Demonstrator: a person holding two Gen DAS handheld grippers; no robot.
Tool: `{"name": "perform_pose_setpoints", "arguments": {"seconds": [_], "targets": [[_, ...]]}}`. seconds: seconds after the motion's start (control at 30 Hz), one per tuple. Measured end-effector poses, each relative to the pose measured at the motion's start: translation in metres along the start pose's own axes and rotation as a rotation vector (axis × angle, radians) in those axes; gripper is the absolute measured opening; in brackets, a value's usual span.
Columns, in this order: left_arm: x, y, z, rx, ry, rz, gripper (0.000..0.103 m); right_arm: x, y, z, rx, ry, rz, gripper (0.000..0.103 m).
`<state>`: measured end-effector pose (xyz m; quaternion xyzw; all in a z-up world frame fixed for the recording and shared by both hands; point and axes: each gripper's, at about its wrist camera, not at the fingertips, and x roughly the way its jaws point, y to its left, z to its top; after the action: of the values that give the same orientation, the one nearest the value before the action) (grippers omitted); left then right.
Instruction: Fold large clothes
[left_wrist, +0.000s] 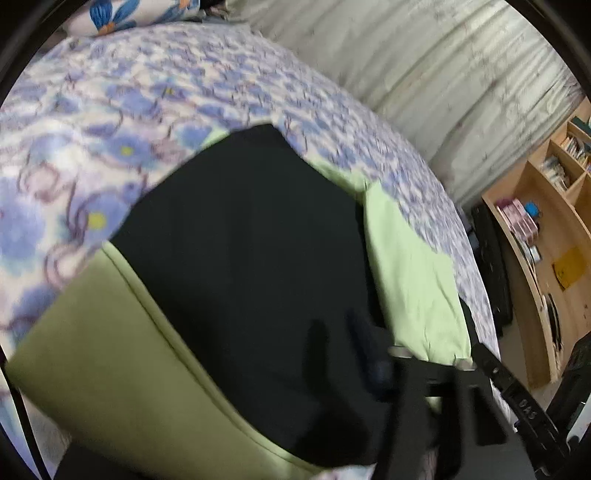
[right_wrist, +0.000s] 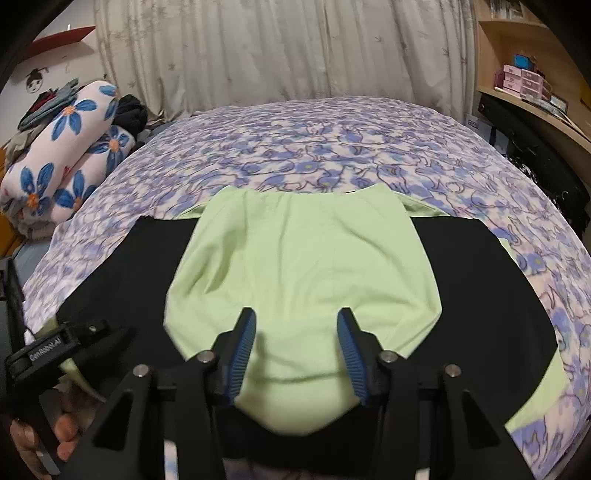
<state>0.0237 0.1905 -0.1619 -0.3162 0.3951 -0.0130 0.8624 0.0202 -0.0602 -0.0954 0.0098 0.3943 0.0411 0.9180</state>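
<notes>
A large garment in light green (right_wrist: 303, 266) and black (right_wrist: 122, 273) lies spread on the bed; a green part is folded over the black middle. My right gripper (right_wrist: 298, 347) hovers low over the near end of that green fold. Its blue pads (right_wrist: 245, 350) stand apart and do not press the cloth. My left gripper (right_wrist: 55, 347), held by a hand (right_wrist: 62, 428), is at the garment's near left edge. In the left wrist view the black panel (left_wrist: 240, 258) and green cloth (left_wrist: 410, 266) fill the frame. The left gripper (left_wrist: 421, 332) is dark and blurred there, and its grip cannot be made out.
The bed sheet (right_wrist: 332, 147) has a blue and violet flower print. A rolled flowered blanket (right_wrist: 66, 158) and piled clothes lie at the back left. A pale curtain (right_wrist: 277, 55) hangs behind the bed. Wooden shelves (left_wrist: 546, 221) with boxes stand on the right.
</notes>
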Motion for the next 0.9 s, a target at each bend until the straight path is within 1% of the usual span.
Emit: {"name": "perform_pose_setpoints", "arguments": {"seconds": [0.03, 0.07, 0.13, 0.23, 0.27, 0.37, 0.43, 0.53, 0.6, 0.7, 0.77, 0.8, 0.83, 0.87, 0.9], "targets": [[-0.001, -0.002, 0.002, 0.009, -0.023, 0.012, 0.017, 0.006, -0.001, 0.002, -0.005, 0.011, -0.002, 0.029], [-0.003, -0.006, 0.005, 0.023, -0.052, 0.027, 0.012, 0.012, 0.0, 0.003, -0.009, 0.022, -0.005, 0.026], [-0.009, -0.013, 0.007, 0.053, -0.089, 0.031, 0.009, 0.03, 0.0, 0.002, -0.01, 0.073, -0.003, 0.02], [-0.02, -0.033, 0.006, 0.146, -0.143, 0.058, 0.006, 0.056, -0.001, -0.009, 0.002, 0.173, 0.014, 0.017], [-0.024, -0.046, 0.005, 0.193, -0.166, 0.06, 0.006, 0.062, 0.0, -0.015, -0.006, 0.187, 0.005, 0.017], [-0.039, -0.078, 0.005, 0.297, -0.216, 0.033, 0.006, 0.058, 0.004, -0.022, -0.025, 0.171, -0.004, 0.017], [-0.046, -0.104, 0.007, 0.361, -0.234, -0.009, 0.006, 0.056, -0.001, -0.025, 0.0, 0.17, 0.024, 0.017], [-0.049, -0.151, 0.005, 0.463, -0.244, -0.084, 0.006, 0.05, -0.017, -0.03, 0.07, 0.173, 0.099, 0.017], [-0.046, -0.182, 0.0, 0.534, -0.246, -0.118, 0.006, 0.043, -0.029, -0.034, 0.116, 0.177, 0.158, 0.016], [-0.033, -0.227, -0.013, 0.622, -0.208, -0.173, 0.006, 0.028, -0.049, -0.038, 0.173, 0.191, 0.261, 0.016], [-0.023, -0.256, -0.026, 0.671, -0.177, -0.215, 0.006, 0.013, -0.07, -0.04, 0.235, 0.182, 0.286, 0.016], [-0.017, -0.267, -0.032, 0.689, -0.161, -0.23, 0.006, 0.0, -0.088, -0.044, 0.286, 0.165, 0.275, 0.016], [-0.012, -0.278, -0.038, 0.704, -0.144, -0.243, 0.006, -0.008, -0.099, -0.046, 0.311, 0.151, 0.242, 0.016], [-0.005, -0.289, -0.046, 0.718, -0.123, -0.26, 0.006, -0.02, -0.118, -0.049, 0.342, 0.124, 0.17, 0.016], [0.003, -0.301, -0.056, 0.73, -0.102, -0.279, 0.006, -0.029, -0.132, -0.051, 0.362, 0.103, 0.122, 0.016]]}}
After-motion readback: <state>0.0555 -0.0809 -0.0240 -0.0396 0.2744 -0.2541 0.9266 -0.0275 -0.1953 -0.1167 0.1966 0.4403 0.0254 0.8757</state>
